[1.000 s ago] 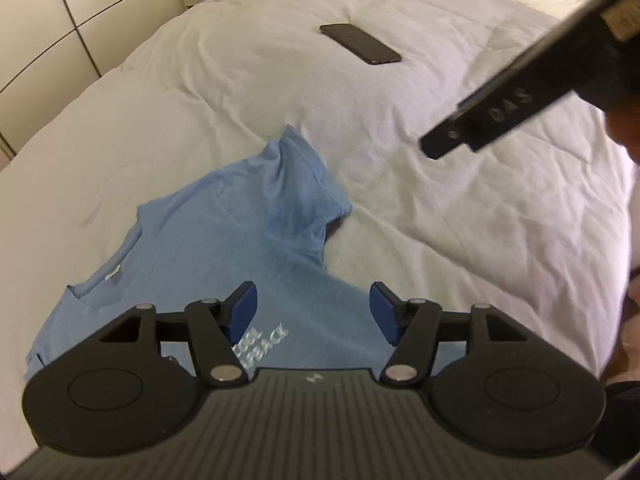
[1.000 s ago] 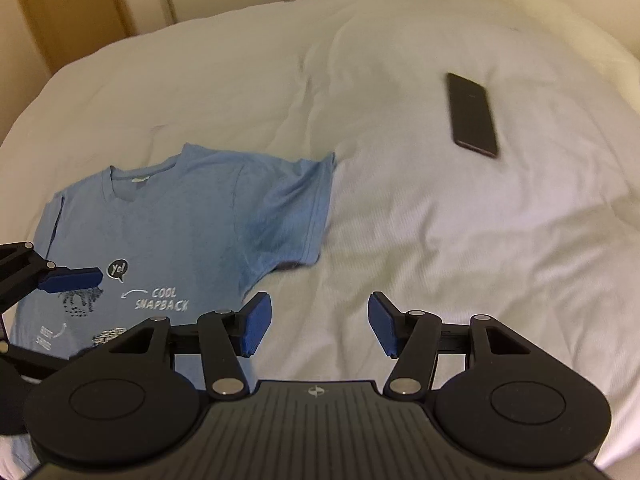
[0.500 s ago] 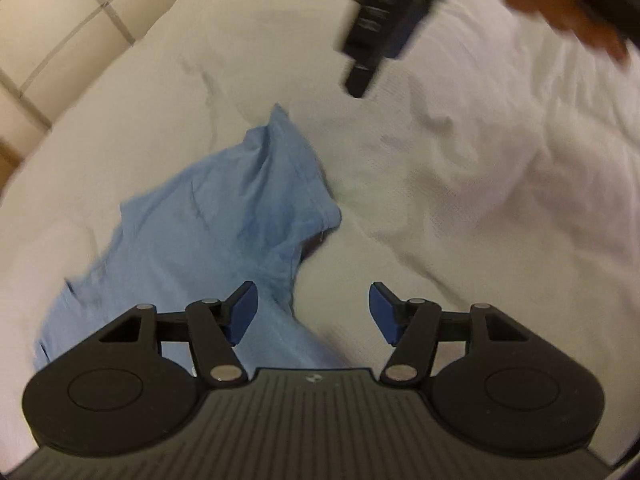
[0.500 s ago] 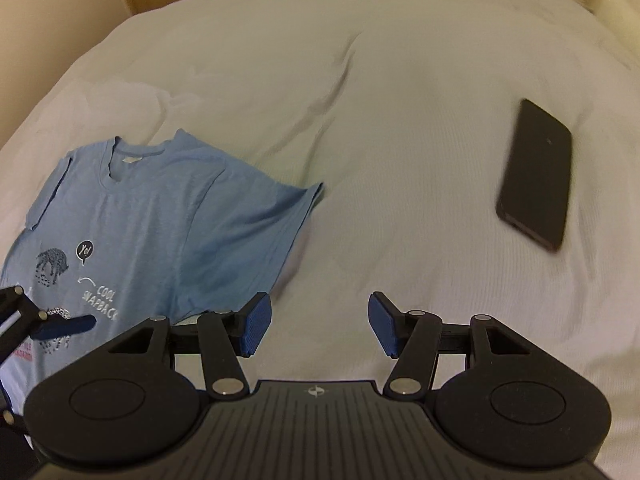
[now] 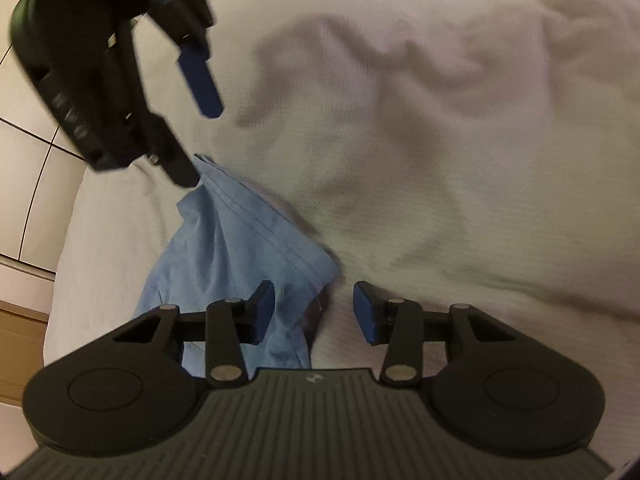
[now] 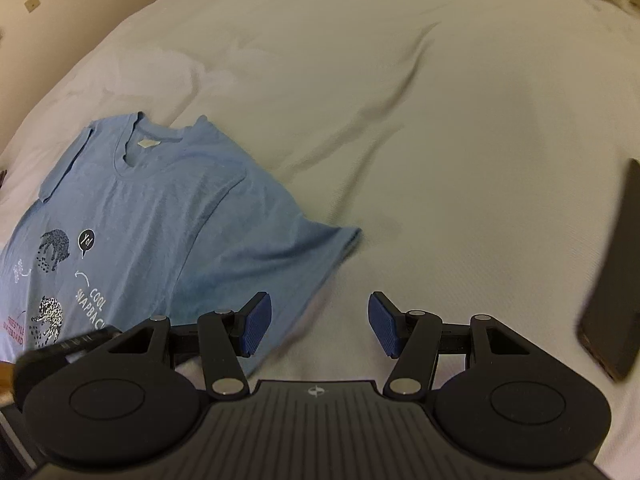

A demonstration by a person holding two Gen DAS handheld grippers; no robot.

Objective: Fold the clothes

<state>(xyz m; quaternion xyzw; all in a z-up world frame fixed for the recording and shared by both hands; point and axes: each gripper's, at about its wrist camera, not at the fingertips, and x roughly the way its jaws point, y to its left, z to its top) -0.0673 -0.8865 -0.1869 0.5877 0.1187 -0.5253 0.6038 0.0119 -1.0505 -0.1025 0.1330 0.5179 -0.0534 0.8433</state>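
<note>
A light blue T-shirt (image 6: 160,216) with a "COOL SNAPBACK" print lies face up on the white bed cover (image 6: 420,100). Its one sleeve (image 5: 248,248) spreads out sideways. My left gripper (image 5: 314,314) hangs low over that sleeve's near corner, jaws closing, with the cloth between them but not pinched. My right gripper (image 6: 320,328) is open, its left pad above the sleeve's hem (image 6: 304,256). In the left wrist view the right gripper (image 5: 200,146) hovers at the sleeve's far corner. A left finger (image 6: 76,342) shows over the print.
A black phone (image 6: 616,280) lies on the cover to the right of my right gripper. Pale cupboard doors (image 5: 24,200) stand beyond the bed's edge. The cover (image 5: 440,140) is wrinkled past the sleeve.
Both grippers dropped closer to the sleeve. The left jaws narrowed. The right gripper crossed the left wrist view from right to upper left; the phone slid to the right view's edge.
</note>
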